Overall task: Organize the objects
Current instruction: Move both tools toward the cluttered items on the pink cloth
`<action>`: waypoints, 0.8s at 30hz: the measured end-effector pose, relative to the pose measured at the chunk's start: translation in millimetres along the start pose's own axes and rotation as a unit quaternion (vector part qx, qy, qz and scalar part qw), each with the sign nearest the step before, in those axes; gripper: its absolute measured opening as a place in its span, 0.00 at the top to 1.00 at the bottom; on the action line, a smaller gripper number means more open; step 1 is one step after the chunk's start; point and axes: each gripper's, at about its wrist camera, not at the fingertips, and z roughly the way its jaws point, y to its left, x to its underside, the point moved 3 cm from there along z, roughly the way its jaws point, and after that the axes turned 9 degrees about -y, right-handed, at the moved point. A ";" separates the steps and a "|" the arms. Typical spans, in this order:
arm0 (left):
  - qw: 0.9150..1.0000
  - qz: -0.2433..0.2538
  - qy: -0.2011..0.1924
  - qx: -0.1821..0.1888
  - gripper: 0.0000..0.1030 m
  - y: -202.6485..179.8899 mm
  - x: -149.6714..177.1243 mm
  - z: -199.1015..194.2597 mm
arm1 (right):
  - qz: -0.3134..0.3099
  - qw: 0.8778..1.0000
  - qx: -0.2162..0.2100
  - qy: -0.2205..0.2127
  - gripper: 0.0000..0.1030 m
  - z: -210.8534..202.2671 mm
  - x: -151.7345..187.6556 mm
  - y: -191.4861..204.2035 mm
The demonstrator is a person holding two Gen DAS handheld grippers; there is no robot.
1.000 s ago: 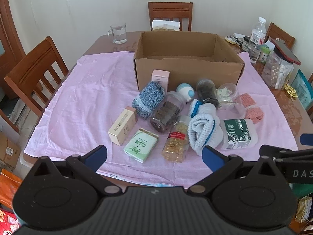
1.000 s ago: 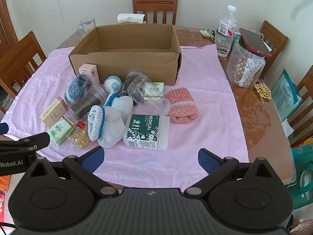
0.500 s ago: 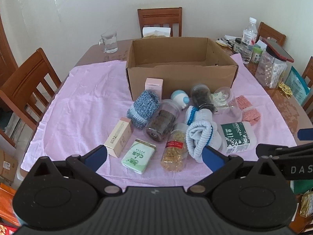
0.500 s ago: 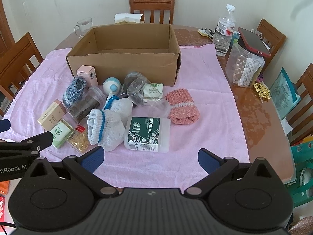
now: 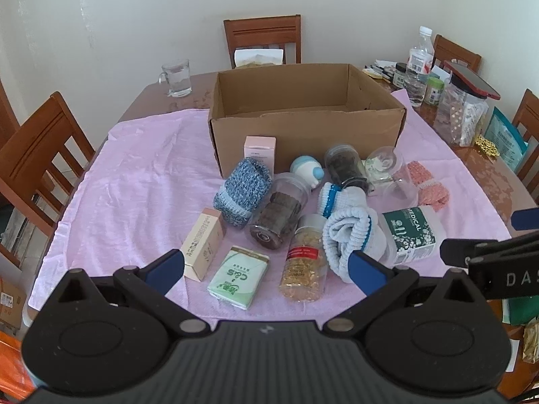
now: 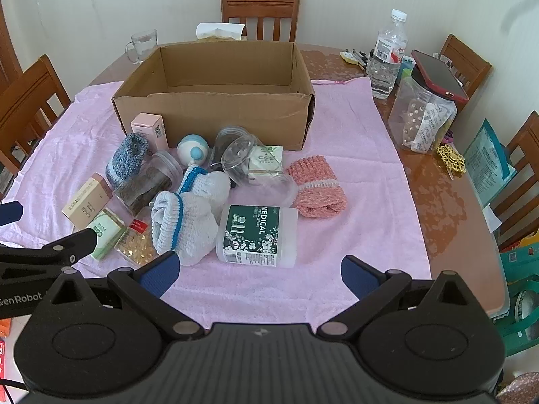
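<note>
An open cardboard box (image 5: 303, 128) (image 6: 215, 111) stands empty on a pink cloth (image 5: 141, 181). In front of it lie a blue sock (image 5: 242, 185), a white sock (image 6: 188, 215), a pink sock (image 6: 316, 188), a medical swab box (image 6: 259, 232), a capsule bottle (image 5: 303, 259), a green C&S pack (image 5: 239, 276), a beige carton (image 5: 202, 242), a pink carton (image 5: 260, 149) and clear jars (image 5: 279, 212). My left gripper (image 5: 266, 269) is open and empty above the near table edge. My right gripper (image 6: 259, 274) is open and empty, just short of the swab box.
Wooden chairs (image 5: 262, 40) ring the table. A glass mug (image 5: 175, 77) stands back left. A water bottle (image 6: 387, 57), a plastic jar with a red phone on it (image 6: 424, 111) and a teal packet (image 6: 488, 161) crowd the right side.
Both grippers have drawn back and risen slightly, so the objects look smaller and sit higher in view. Nothing on the table has moved. Both stay open.
</note>
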 end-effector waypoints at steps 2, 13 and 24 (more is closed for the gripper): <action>1.000 -0.002 0.004 0.002 0.00 1.1 1.5 3.7 | 0.001 1.000 -0.002 -0.002 0.00 2.2 -0.3 1.8; 1.000 0.009 0.008 0.015 0.00 7.3 15.1 24.2 | 0.001 1.000 -0.012 -0.001 0.00 16.8 6.5 12.0; 0.999 0.005 0.041 0.001 0.00 24.9 42.7 54.9 | 0.013 1.000 0.003 0.020 0.00 44.1 23.3 6.9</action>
